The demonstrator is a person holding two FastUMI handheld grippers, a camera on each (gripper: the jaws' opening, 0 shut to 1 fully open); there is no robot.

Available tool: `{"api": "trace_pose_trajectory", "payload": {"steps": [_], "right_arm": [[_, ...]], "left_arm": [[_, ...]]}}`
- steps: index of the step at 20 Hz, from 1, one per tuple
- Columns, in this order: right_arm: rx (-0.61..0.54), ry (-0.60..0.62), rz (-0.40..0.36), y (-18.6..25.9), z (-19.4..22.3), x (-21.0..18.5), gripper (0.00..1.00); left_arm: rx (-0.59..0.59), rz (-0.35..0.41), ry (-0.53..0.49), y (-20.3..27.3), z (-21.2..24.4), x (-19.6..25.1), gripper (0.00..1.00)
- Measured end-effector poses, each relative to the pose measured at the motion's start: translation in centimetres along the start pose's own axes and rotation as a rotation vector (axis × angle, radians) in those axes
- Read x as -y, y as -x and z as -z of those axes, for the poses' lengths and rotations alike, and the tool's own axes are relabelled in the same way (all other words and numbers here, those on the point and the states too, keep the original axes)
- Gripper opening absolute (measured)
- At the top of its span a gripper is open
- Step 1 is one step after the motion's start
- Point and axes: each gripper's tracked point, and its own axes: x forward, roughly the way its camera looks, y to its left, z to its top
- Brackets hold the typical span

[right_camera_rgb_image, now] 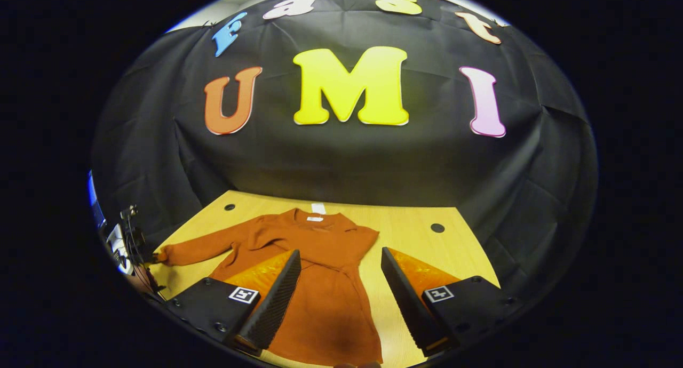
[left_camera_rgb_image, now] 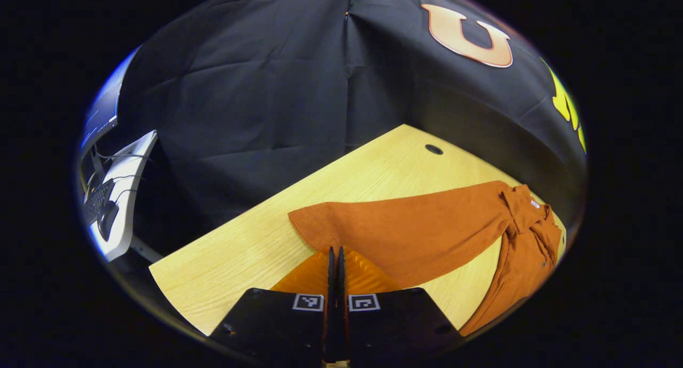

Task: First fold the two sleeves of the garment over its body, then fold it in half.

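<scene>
Hovering low over the wooden table (left_camera_rgb_image: 373, 165), the left gripper (left_camera_rgb_image: 336, 261) has its two fingers pressed flat together, tips at the cuff end of the rust-orange dress (left_camera_rgb_image: 421, 229); whether any cloth is pinched between them I cannot tell, since the tips lie right at the fabric's edge. From that gripper's camera the near sleeve (left_camera_rgb_image: 395, 226) runs long and straight away from the fingertips toward the collar, where a small white label (left_camera_rgb_image: 534, 204) sits, and the body of the garment drops off toward the table's near right edge. Beyond the sleeve a dark cable hole (left_camera_rgb_image: 434, 149) marks the far part of the worktop. Off the table's left edge stands a white desk (left_camera_rgb_image: 125, 197) with a keyboard and cables.

The right gripper (right_camera_rgb_image: 341, 261) is held higher and square to the table, its fingers spread wide apart with nothing between them but the skirt of the dress (right_camera_rgb_image: 325, 282) lying flat below. This camera shows the whole garment face up in the middle of the table: collar toward the far edge, one sleeve (right_camera_rgb_image: 197, 250) stretched out to the left edge, the other sleeve (right_camera_rgb_image: 363, 237) short and bunched at the shoulder. Two cable holes (right_camera_rgb_image: 437, 228) sit near the far corners
</scene>
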Motion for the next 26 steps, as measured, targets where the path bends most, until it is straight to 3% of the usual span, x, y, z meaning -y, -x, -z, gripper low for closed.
{"api": "trace_pose_trajectory", "payload": {"steps": [2,7,9,11,16,17,20,21,26], "right_arm": [[-0.017,0.011,-0.019,-0.2,1.4,-1.0,0.97],[0.004,-0.034,-0.032,-0.1,1.0,-0.3,0.97],[0.044,-0.081,0.004,0.7,0.1,2.5,0.97],[0.064,-0.117,0.029,1.8,-0.2,5.1,0.97],[0.109,-0.196,0.127,4.9,0.5,10.8,0.97],[0.112,-0.223,0.179,6.1,1.4,13.2,0.97],[0.118,-0.277,0.276,9.4,3.1,17.7,0.97],[0.108,-0.288,0.316,10.9,4.1,19.2,0.97],[0.055,-0.324,0.464,16.8,7.9,23.7,0.97]], "left_arm": [[0.015,0.085,0.026,0.1,-2.2,1.6,0.03],[0.097,0.170,0.010,0.7,-9.8,4.8,0.03],[0.171,0.263,-0.020,1.5,-16.3,10.3,0.03],[0.210,0.308,-0.051,1.9,-20.0,14.0,0.03],[0.264,0.434,-0.175,3.5,-25.3,24.7,0.03],[0.270,0.505,-0.257,4.5,-25.6,30.6,0.03],[0.267,0.634,-0.428,6.8,-22.1,40.8,0.03],[0.243,0.689,-0.514,7.8,-18.1,46.0,0.03],[0.112,0.708,-0.665,8.1,-6.1,55.7,0.03]]}}
